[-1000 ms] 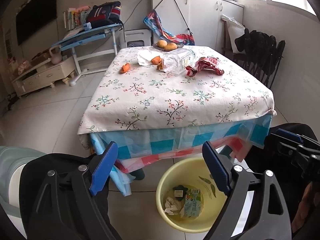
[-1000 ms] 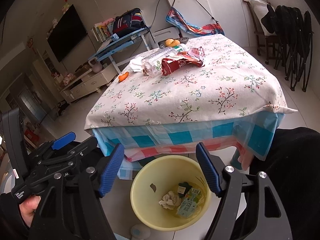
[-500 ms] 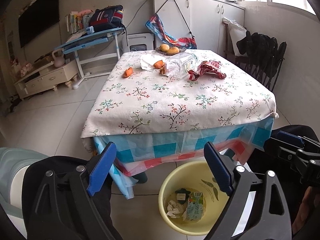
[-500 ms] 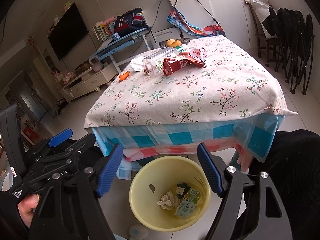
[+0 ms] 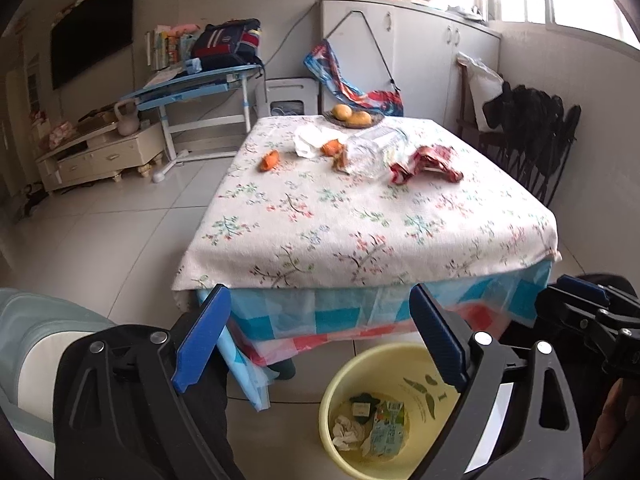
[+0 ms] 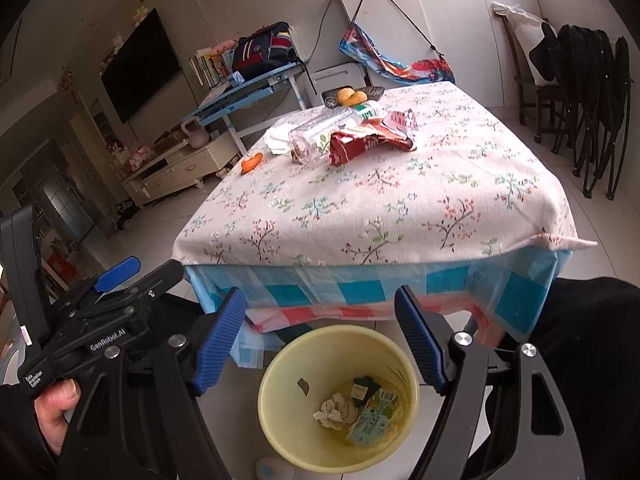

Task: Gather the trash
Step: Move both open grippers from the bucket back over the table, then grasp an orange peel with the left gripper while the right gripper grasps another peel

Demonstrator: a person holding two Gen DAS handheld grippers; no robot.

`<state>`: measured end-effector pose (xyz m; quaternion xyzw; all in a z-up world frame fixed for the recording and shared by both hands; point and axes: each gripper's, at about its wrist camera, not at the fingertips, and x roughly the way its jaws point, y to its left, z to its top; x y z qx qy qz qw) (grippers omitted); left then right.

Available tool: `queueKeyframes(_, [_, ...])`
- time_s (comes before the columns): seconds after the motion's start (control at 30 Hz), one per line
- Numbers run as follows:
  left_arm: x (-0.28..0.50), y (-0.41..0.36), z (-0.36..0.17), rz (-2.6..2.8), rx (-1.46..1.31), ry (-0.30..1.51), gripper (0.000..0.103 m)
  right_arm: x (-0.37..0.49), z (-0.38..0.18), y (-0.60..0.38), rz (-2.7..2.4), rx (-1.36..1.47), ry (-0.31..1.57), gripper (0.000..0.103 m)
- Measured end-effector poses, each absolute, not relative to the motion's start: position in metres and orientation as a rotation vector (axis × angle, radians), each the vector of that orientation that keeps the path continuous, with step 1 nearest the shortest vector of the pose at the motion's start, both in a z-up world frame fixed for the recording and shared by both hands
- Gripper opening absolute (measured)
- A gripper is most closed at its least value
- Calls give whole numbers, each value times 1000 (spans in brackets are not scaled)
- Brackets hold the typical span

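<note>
A yellow trash bin [image 5: 416,360] [image 6: 276,380] stands on the floor before the table and holds crumpled paper and a carton. On the floral tablecloth [image 5: 360,216] [image 6: 380,200] lie a clear plastic bottle [image 5: 372,152] [image 6: 324,136], a red wrapper [image 5: 424,162] [image 6: 360,144], white tissue [image 5: 308,140] [image 6: 280,138] and orange peel [image 5: 269,160] [image 6: 251,162]. My left gripper [image 5: 320,340] is open and empty, low before the table edge. My right gripper [image 6: 320,336] is open and empty above the bin.
A dish of fruit [image 5: 352,116] sits at the table's far edge. Black folding chairs [image 5: 532,136] stand to the right. A blue desk [image 5: 192,84] and a low TV cabinet [image 5: 100,152] stand at the left. White cupboards [image 5: 420,60] line the back wall.
Both grippers have tilted up and drawn back slightly, so the table sits lower and farther in view. Both stay open and empty.
</note>
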<state>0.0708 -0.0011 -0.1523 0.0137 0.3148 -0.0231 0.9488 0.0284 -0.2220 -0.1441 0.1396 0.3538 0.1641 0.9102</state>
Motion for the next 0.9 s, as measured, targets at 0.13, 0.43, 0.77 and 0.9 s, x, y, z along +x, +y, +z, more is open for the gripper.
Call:
queueKeyframes(0.13, [82, 8, -146, -24, 5, 633, 87, 35, -141, -222, 344, 287, 716, 74])
queueKeyframes(0.43, [124, 26, -139, 15, -13, 625, 88, 55, -147, -224, 350, 307, 731, 74])
queueKeyframes(0.77, [198, 48, -144, 49, -47, 634, 87, 90, -149, -231, 325, 320, 729, 74])
queueKeyframes(0.9, [231, 56, -146, 51, -74, 642, 87, 108, -137, -232, 327, 319, 704, 74])
